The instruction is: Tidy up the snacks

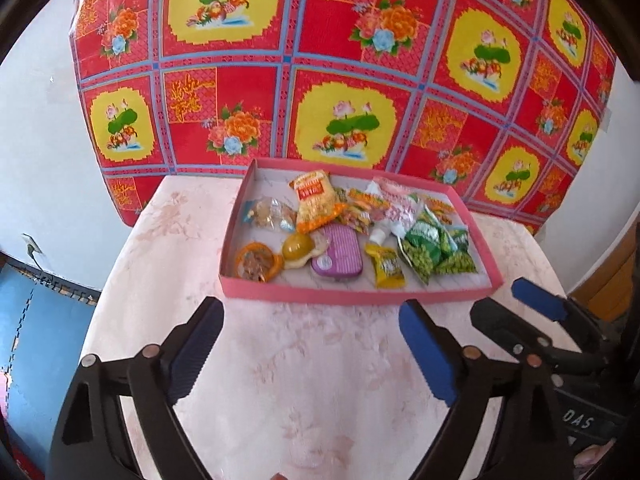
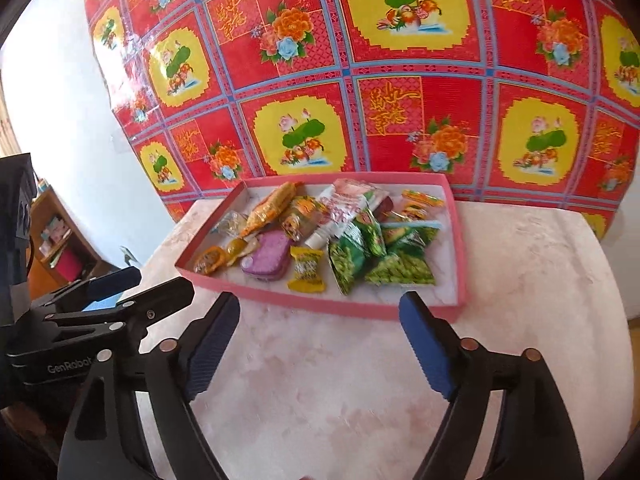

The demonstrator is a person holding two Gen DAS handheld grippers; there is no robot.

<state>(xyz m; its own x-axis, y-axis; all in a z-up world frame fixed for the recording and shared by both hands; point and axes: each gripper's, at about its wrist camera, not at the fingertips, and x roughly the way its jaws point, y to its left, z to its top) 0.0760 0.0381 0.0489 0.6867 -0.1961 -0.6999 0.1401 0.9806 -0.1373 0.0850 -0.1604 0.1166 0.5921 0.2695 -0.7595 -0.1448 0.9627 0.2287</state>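
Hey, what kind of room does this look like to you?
Probably a room in a home: a table in a pale flowered cloth, a bright red floral sheet behind it, and a pink tray of snacks.

Right gripper (image 2: 320, 340) spread wide above the pale marbled desk (image 2: 540, 280), nothing between its blue-padded fingers (image 2: 426, 346). Just beyond, a shallow pink tray (image 2: 340, 306) of snacks: green packets (image 2: 384, 256), yellow packet (image 2: 306, 270), purple tin (image 2: 266, 260). Left gripper (image 2: 124, 288) at left edge, likewise open. Red floral cloth (image 2: 400, 100) behind.
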